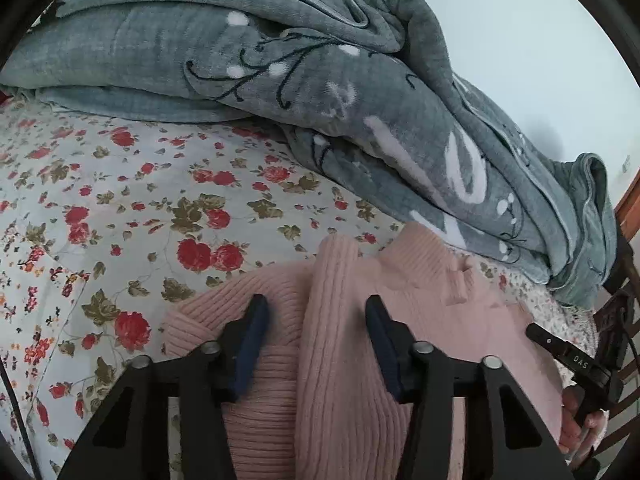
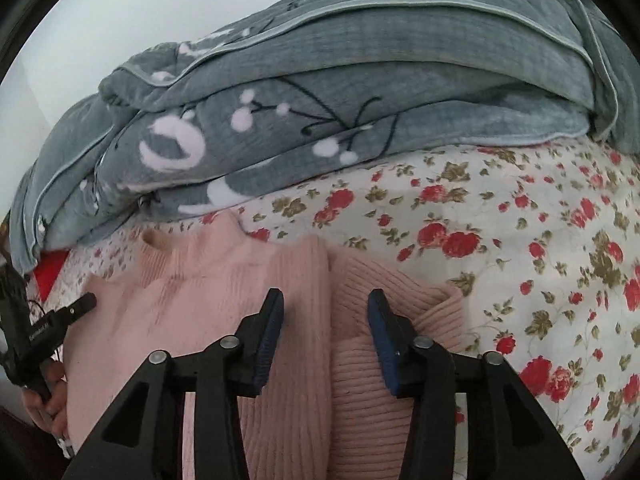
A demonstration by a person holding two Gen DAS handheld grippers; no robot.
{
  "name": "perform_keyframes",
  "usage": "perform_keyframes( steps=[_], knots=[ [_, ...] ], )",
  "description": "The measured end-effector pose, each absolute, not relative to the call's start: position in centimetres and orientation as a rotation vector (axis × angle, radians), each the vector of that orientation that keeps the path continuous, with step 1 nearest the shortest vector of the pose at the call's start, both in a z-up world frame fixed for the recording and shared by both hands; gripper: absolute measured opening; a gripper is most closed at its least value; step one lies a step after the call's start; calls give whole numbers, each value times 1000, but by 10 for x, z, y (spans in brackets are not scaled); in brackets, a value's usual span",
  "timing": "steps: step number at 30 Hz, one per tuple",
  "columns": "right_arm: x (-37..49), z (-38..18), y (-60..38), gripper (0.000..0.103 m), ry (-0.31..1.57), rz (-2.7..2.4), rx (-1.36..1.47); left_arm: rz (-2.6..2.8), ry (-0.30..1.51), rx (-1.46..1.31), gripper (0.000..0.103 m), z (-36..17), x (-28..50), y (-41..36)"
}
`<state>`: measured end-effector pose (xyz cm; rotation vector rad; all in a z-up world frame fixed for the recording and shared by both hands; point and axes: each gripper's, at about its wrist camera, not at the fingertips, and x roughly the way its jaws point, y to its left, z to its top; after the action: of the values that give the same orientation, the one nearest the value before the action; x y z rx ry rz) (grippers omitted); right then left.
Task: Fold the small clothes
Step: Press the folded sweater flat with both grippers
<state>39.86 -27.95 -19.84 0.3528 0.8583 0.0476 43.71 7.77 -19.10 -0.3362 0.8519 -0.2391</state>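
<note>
A pink ribbed knit sweater lies on the flowered bedsheet, its high collar toward the grey blanket. A sleeve is folded over the body and runs down the middle. My left gripper is open, its fingers either side of that sleeve, just above the knit. My right gripper is open too, over the sweater with the sleeve and a ribbed cuff between its fingers. Each gripper shows at the other view's edge: the right one in the left wrist view, the left one in the right wrist view.
A thick grey blanket with white and black patterns is heaped along the far side of the bed, also in the right wrist view. The flowered sheet stretches beside the sweater. A pale wall is behind; dark furniture stands at the bed's edge.
</note>
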Motion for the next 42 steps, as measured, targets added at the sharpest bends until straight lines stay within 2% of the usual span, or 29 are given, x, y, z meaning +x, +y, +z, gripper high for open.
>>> perform_keyframes(
  steps=[1, 2, 6, 9, 11, 20, 27, 28, 35, 42],
  knots=[
    [398, -199, -279, 9, 863, 64, 358, -235, 852, -335, 36, -191, 437, 78],
    [399, -200, -278, 9, 864, 73, 356, -234, 851, -338, 34, -192, 437, 79],
    [393, -195, -276, 6, 819, 90, 348, -241, 839, -386, 13, -194, 436, 87],
    [375, -179, -285, 5, 677, 110, 403, -252, 758, -466, 7, -188, 426, 100],
    [371, -174, -285, 5, 640, 108, 404, -240, 732, -481, 7, -185, 423, 103],
    [395, -205, -310, 5, 816, 30, 550, -175, 849, -493, 10, -205, 439, 105],
    [396, -205, -306, 5, 820, 23, 531, -154, 858, -521, 14, -209, 439, 112],
    [396, -204, -305, 6, 821, 23, 529, -150, 862, -511, 17, -209, 439, 110],
    [396, -204, -304, 6, 819, 15, 525, -150, 876, -520, 19, -211, 441, 111],
    [386, -198, -312, 10, 769, -17, 550, -120, 809, -536, 24, -199, 431, 117]
  ],
)
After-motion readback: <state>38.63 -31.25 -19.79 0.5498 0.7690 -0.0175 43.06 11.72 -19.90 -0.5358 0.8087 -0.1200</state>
